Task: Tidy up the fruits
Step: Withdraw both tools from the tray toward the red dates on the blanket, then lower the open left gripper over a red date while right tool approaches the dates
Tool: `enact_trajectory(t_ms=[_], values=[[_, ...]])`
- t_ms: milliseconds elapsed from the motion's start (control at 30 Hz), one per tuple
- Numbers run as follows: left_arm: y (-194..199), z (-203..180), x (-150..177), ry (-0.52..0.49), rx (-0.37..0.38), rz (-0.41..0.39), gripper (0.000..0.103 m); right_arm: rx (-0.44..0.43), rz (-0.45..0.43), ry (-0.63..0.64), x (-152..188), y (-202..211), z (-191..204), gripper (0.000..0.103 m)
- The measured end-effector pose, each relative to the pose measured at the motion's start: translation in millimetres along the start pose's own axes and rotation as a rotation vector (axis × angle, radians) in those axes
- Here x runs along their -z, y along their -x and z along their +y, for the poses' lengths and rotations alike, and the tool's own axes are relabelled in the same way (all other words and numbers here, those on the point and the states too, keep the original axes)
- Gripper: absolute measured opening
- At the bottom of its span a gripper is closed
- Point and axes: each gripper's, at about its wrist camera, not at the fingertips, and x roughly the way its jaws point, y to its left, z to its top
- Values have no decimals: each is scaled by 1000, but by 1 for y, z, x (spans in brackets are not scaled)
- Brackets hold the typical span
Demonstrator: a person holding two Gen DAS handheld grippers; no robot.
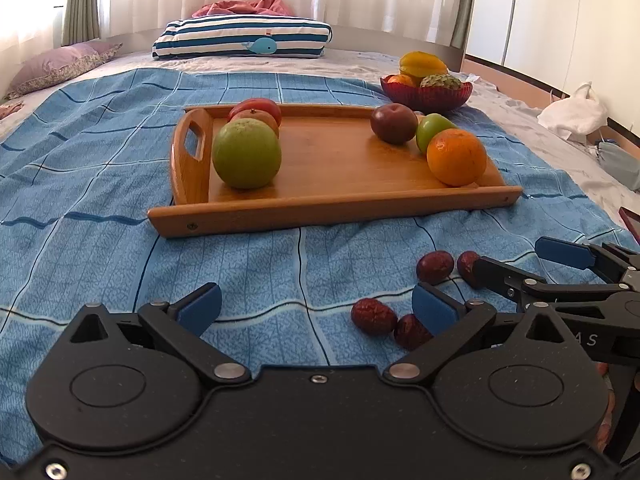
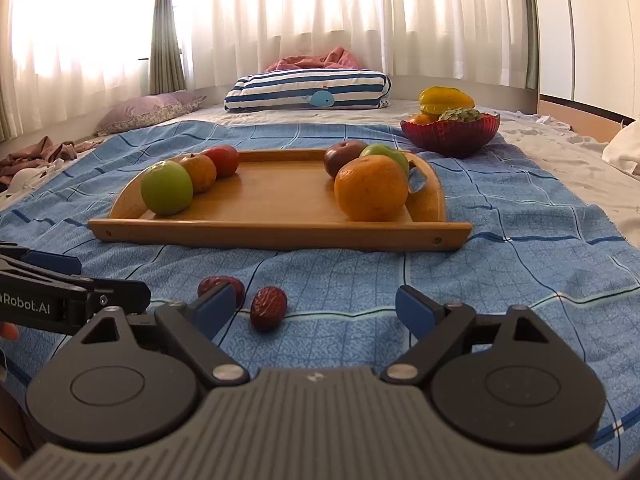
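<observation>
Two tools work over the bed's blue checked cloth (image 2: 520, 264). Wooden handled tray (image 2: 280, 236) sits far-centre, its middle bare. Right tool (image 2: 316, 304) is spread, with one wrinkled red date (image 2: 269, 307) between its fingers, untouched; centre it before pinching. Left tool (image 1: 316, 306), spread, holds nothing; two dates (image 1: 374, 316) lie near its right finger.

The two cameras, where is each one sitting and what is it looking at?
Left wrist: sits on the left gripper, facing the wooden tray across the bed; its open blue fingers show, the right gripper beside.
Right wrist: sits on the right gripper, same way; jaws open around a red date, a fingertip at the left edge.
Shared: tray, dates, red bowl, striped pillow.
</observation>
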Motion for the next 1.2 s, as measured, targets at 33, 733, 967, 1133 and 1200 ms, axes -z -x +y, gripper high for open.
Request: enact_trajectory(t_ms=[33,733,967,1133,1200], values=[[1,0,1,1,1,-3,99,-1,0,1,1,0,0,94],[28,-9,9,-79,68,-10,42,-18,17,16,9,-3,6,84],[26,-23,22,-154,69,9,29,-14,22,17,9,-6,7,77],[22,-26,23,-159,45,-11,23,-16,21,16,9,-6,6,71],[20,-26,21,-154,43,-20,23,-14,20,12,9,-6,6,70]])
